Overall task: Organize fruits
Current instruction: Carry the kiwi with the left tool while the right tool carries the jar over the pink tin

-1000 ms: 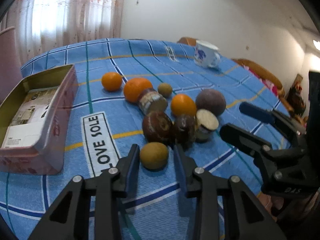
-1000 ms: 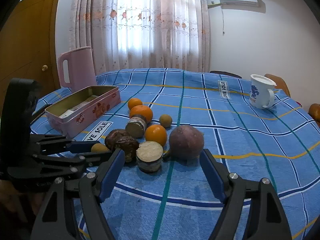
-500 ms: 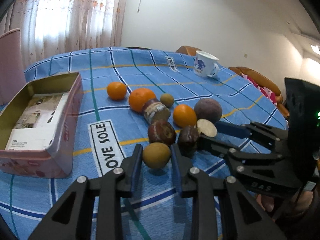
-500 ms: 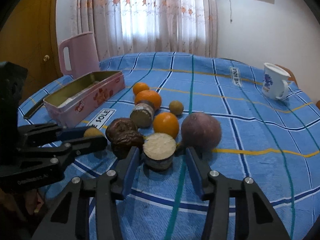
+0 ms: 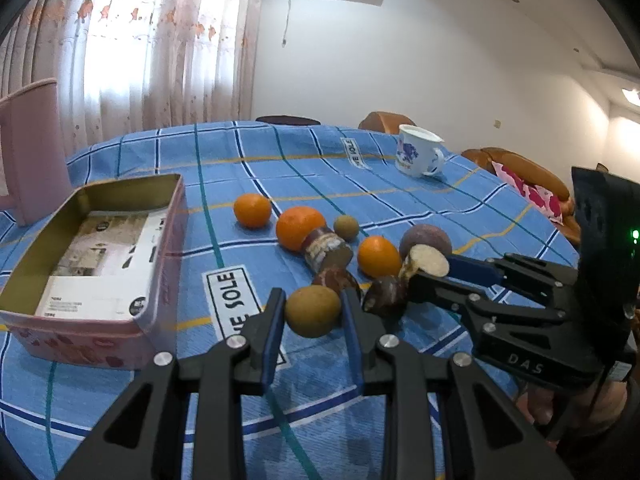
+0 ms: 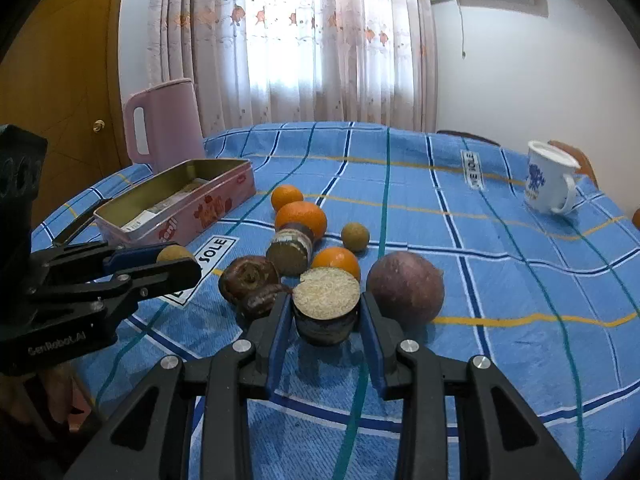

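Near the tabletop's [image 5: 400,184] front edge | your left tongs [image 5: 313,312] pinch the yellow-brown fruit [image 5: 313,311] | your right tongs [image 6: 326,312] pinch the cut fruit half [image 6: 326,304].

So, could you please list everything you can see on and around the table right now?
Oranges: three, orange, mid-table.
Small round fruit: one, olive-brown, behind the oranges.
Whole dark fruits: two, brown, front of the cluster.
Cut fruit halves: two, dark rind; one gripped.
Purple fruit: one, right of the cluster.
Yellow-brown fruit: one, gripped.
Tin box: one, pink, open, left.
Mug: one, white with blue print, far right.
Jug: one, pink, behind the tin.
Tablecloth: blue plaid.
Left gripper: shut on the yellow-brown fruit.
Right gripper: shut on a cut half.
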Demonstrator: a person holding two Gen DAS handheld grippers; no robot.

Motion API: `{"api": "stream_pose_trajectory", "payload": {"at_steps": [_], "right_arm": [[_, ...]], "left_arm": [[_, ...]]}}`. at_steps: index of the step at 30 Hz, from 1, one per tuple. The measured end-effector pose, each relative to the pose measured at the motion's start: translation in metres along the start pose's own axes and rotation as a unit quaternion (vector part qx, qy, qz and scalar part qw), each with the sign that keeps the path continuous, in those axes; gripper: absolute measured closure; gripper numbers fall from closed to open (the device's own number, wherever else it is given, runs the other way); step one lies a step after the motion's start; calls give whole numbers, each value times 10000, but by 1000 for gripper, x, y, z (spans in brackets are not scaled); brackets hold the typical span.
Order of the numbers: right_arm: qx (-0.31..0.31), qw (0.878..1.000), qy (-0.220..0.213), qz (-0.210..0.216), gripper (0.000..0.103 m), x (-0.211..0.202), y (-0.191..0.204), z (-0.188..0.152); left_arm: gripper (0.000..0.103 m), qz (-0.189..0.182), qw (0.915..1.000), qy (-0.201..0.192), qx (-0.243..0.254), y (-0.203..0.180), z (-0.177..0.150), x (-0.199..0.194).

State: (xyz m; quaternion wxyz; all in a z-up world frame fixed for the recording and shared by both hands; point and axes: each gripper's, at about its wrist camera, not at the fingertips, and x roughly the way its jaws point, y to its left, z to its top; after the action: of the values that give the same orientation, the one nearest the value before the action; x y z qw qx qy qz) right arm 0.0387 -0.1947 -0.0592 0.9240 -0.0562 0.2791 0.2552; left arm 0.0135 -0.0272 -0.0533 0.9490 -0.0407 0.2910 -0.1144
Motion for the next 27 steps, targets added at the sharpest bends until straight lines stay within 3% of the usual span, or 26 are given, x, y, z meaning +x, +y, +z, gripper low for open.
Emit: {"api": "stream_pose_trajectory", "payload": {"at_steps": [14,27], "right_arm": [[-82,9995,-292,-34,67,-10,1,12],[-390,9976,-381,416,67,-1,24,41]], "left_arm": [[73,219,9995,-231,-16,9,7,-14],[73,442,9981,-396,-143,31,15,-26]]}}
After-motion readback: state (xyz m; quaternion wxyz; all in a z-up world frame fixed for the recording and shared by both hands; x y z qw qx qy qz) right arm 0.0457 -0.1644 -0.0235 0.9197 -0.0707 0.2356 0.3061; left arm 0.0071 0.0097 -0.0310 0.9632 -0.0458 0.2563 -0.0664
